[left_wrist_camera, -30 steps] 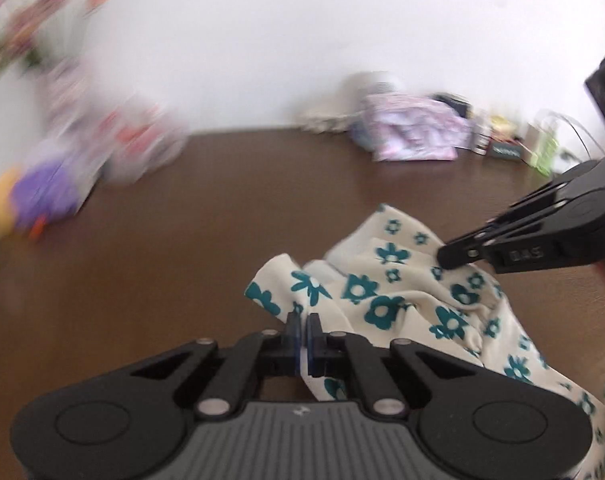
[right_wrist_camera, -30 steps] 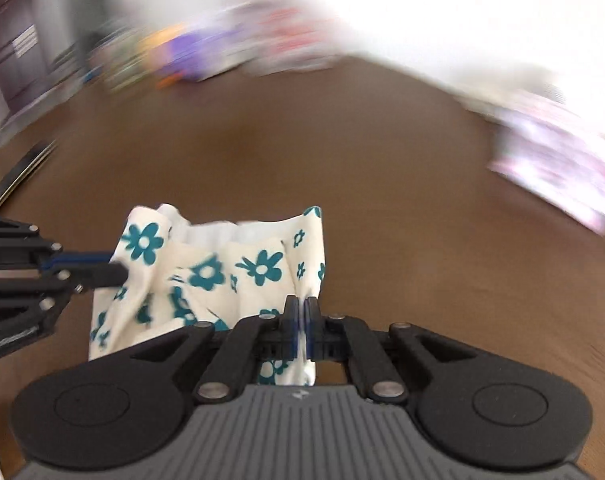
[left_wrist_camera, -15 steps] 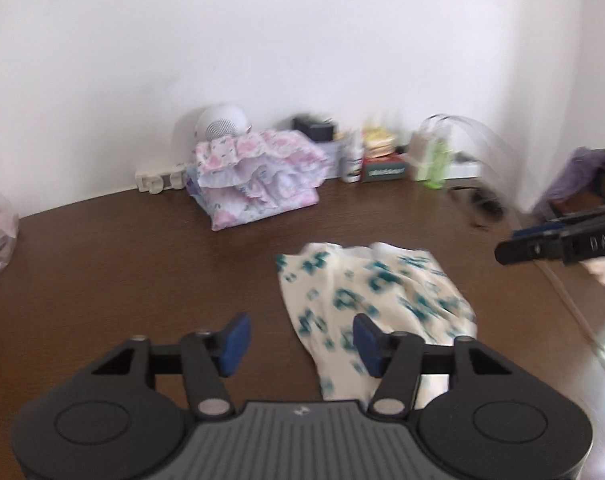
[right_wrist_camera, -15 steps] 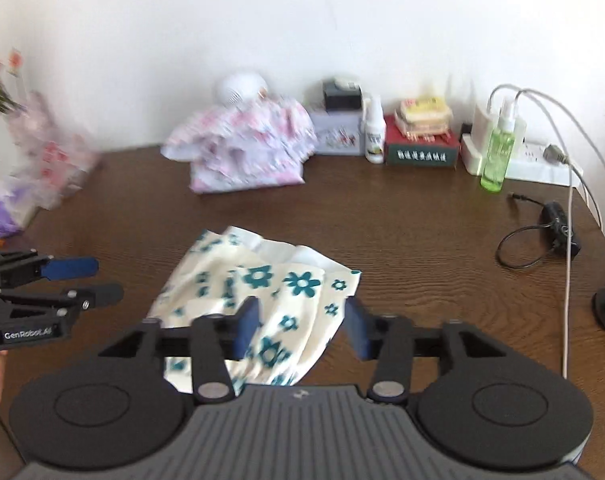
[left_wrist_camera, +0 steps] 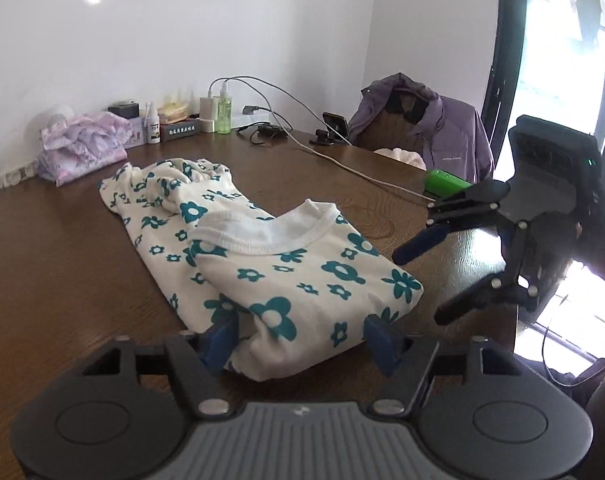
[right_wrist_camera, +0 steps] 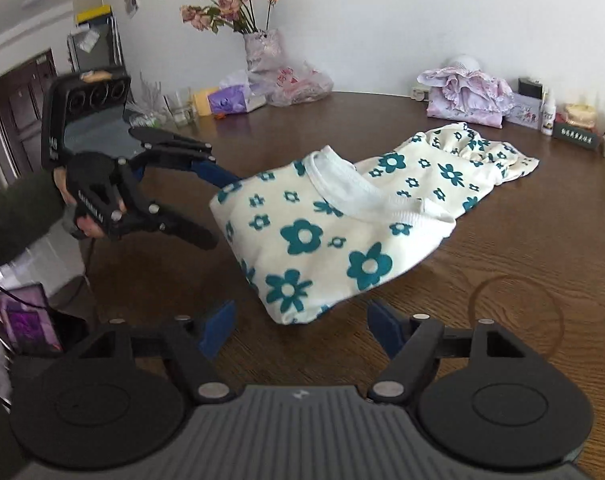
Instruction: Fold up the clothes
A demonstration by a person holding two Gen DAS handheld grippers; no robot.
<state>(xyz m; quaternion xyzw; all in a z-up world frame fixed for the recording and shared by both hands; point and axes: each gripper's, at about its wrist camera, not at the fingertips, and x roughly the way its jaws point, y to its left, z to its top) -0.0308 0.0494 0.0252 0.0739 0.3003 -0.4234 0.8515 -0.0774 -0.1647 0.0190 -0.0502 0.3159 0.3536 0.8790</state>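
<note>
Floral shirt (left_wrist_camera: 278,264) lying folded on surface (left_wrist_camera: 62,248), collar up. Left tongs (left_wrist_camera: 302,342) spread, straddling shirt's near edge, gripping nothing. Right tongs (right_wrist_camera: 300,330) opening beside shirt, empty. Risk: careless pinch catching only top layer, undoing fold.

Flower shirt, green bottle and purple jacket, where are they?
Shirt (left_wrist_camera: 286,276): left wrist view, on its folded front.
Bottle (left_wrist_camera: 223,114): left wrist view, on its body.
Jacket (left_wrist_camera: 454,140): left wrist view, on its side panel.
</note>
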